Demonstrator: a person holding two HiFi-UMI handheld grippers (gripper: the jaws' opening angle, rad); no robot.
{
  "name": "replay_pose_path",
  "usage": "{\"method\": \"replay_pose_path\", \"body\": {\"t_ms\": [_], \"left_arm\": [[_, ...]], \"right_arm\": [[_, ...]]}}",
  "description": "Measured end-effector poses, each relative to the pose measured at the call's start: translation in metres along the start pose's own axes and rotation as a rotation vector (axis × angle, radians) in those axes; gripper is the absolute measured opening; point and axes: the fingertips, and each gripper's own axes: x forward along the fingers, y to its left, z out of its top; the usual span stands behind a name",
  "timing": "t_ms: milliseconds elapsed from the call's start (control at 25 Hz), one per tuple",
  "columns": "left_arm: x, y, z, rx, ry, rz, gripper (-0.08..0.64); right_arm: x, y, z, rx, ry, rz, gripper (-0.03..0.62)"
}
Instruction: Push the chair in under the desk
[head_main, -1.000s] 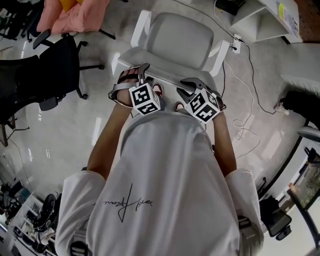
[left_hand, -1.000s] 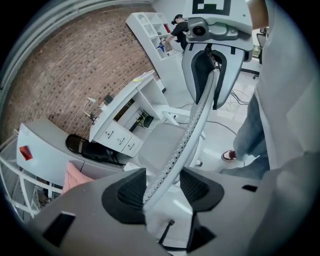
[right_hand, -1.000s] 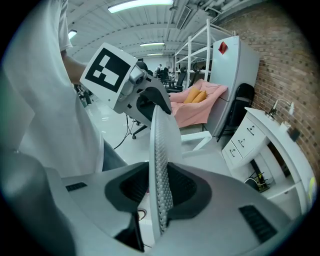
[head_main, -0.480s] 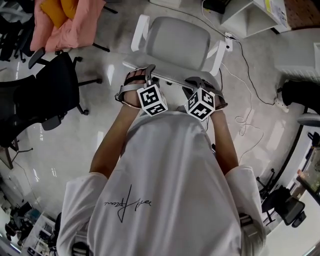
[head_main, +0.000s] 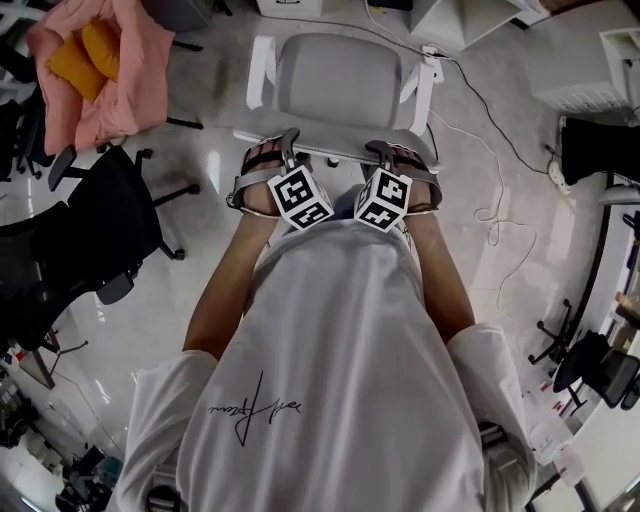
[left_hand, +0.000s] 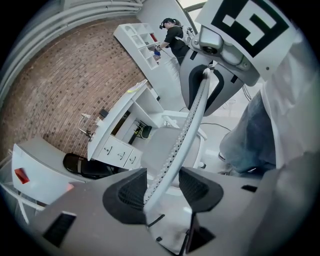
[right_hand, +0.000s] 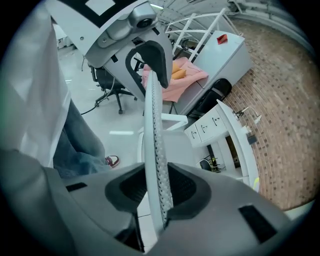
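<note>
A white-grey office chair (head_main: 338, 80) stands in front of me, its seat facing away. Both grippers sit on the top rim of its backrest (head_main: 330, 152). My left gripper (head_main: 289, 140) straddles the perforated rim (left_hand: 192, 107). The rim leans on one pad (left_hand: 125, 192), and a gap shows at the other pad. My right gripper (head_main: 379, 150) has just opened a little, with the rim (right_hand: 155, 130) still filling the space between its pads. The white desk with drawers (left_hand: 120, 145) lies beyond the chair and also shows in the right gripper view (right_hand: 220, 125).
A black office chair (head_main: 90, 230) stands at the left, and a pink cloth with an orange cushion (head_main: 100, 60) lies behind it. Cables (head_main: 490, 200) trail over the glossy floor at the right. A person (left_hand: 172, 35) stands far off by white shelves.
The chair has moved up the frame, away from me, and now sits squarer. Both grippers went with its backrest, and the right one has drawn nearer the left.
</note>
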Motion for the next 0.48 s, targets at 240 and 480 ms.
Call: {"method": "replay_pose_path", "body": {"t_ms": [240,480], "left_arm": [[0.008,0.008,0.012,0.042,-0.007,0.003,0.189],[0.018,0.009,0.027,0.122,-0.044,0.019,0.17]], "right_arm": [[0.007,-0.02,-0.01,-0.065,-0.013,-0.093,0.101],[0.015,-0.036,-0.026,-0.072,0.023,-0.133,0.101]]}}
